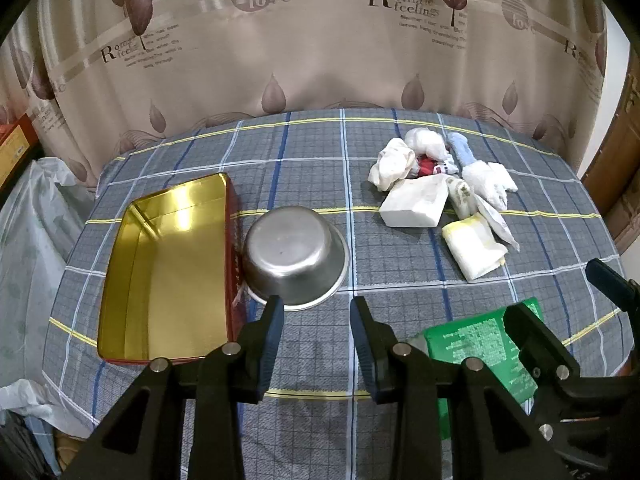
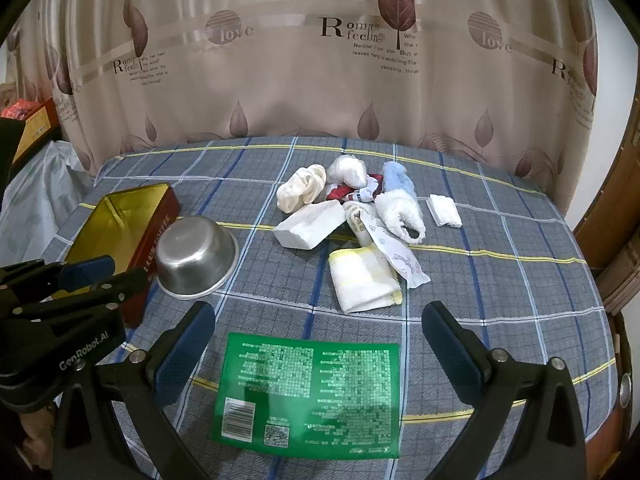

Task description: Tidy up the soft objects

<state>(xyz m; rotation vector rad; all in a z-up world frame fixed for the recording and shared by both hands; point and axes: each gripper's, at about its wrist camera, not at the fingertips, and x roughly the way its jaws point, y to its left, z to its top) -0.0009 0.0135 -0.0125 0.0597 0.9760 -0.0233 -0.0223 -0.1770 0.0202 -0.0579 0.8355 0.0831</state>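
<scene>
You're at the start: both tools, left [image 1: 316, 304] & right [image 2: 318, 316], spread, holding nothing. Soft pile [image 2: 352, 208] untouched; tin [image 1: 168, 264] empty. Next, reach & pinch one soft thing.

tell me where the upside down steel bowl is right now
The upturned steel bowl sits on the plaid cloth right beside the open red tin with gold lining, left of the soft pile.
</scene>
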